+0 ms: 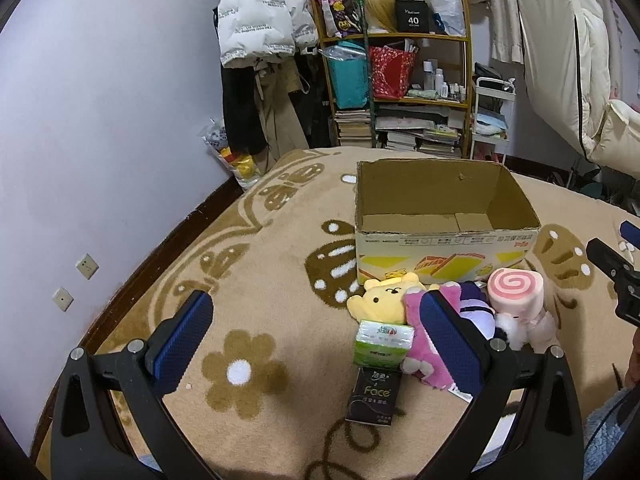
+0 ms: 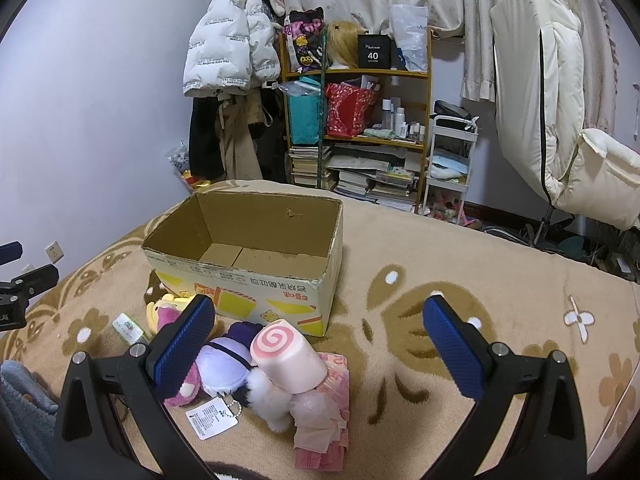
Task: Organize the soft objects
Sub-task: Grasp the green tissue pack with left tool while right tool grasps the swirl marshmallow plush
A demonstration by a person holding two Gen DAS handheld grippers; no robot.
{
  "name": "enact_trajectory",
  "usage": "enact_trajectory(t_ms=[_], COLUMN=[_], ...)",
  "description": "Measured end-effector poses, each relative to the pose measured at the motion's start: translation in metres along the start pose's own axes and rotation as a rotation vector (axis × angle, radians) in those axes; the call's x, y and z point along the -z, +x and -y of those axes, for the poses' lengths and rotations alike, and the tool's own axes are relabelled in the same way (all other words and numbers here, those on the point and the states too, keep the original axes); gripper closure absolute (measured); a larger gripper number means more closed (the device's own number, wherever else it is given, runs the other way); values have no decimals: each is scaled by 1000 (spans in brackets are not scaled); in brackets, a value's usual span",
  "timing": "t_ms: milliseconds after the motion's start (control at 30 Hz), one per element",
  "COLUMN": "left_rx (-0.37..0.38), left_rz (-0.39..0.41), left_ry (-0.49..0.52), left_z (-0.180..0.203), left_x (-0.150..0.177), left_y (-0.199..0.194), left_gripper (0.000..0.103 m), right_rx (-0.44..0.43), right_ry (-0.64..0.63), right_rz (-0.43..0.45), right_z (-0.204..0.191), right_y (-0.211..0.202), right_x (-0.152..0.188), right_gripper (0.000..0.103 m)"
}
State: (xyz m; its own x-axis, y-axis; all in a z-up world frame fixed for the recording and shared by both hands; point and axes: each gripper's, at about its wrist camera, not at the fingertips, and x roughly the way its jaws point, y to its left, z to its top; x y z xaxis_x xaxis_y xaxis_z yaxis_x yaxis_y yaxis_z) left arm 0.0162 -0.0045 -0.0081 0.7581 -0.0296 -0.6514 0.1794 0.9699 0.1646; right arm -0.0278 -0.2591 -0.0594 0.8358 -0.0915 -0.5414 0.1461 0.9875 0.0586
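Observation:
An open cardboard box (image 1: 444, 236) (image 2: 256, 288) stands empty on the beige flowered blanket. In front of it lies a heap of soft things: a yellow bear plush (image 1: 384, 296), a pink plush (image 1: 424, 356) (image 2: 180, 388), a purple plush (image 1: 476, 304) (image 2: 228, 364), a pink swirl roll cushion (image 1: 516, 290) (image 2: 286, 356) and a folded pink cloth (image 2: 324, 436). A green tissue pack (image 1: 382, 344) (image 2: 128, 328) and a black tissue pack (image 1: 374, 394) lie beside them. My left gripper (image 1: 316, 336) hovers open over the tissue packs. My right gripper (image 2: 320, 344) is open above the roll cushion, holding nothing.
A wooden shelf (image 2: 356, 128) with books, bags and bottles stands behind the bed. Jackets (image 1: 264, 12) hang on the left, a white trolley (image 2: 448, 160) and a cream chair (image 2: 560, 120) are on the right. The lilac wall (image 1: 100, 120) borders the bed's left edge.

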Motion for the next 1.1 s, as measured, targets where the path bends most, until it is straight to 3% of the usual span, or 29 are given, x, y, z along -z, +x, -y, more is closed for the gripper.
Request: enact_trajectory(t_ms=[367,867,1100], left_rx=[44,70,118], left_rz=[-77,-238,-313], left_ry=[13,71,62], left_z=[11,34,37], left_x=[-14,0,9], left_y=[30,83,102], left_gripper=[1,1,1], right_rx=[-57,-109,-135], right_ry=[12,-11,-34], right_rz=[-63,-219,-266], right_z=[-1,-6,-16], right_y=[32,93,109], right_x=[1,13,23], right_gripper=[0,0,0])
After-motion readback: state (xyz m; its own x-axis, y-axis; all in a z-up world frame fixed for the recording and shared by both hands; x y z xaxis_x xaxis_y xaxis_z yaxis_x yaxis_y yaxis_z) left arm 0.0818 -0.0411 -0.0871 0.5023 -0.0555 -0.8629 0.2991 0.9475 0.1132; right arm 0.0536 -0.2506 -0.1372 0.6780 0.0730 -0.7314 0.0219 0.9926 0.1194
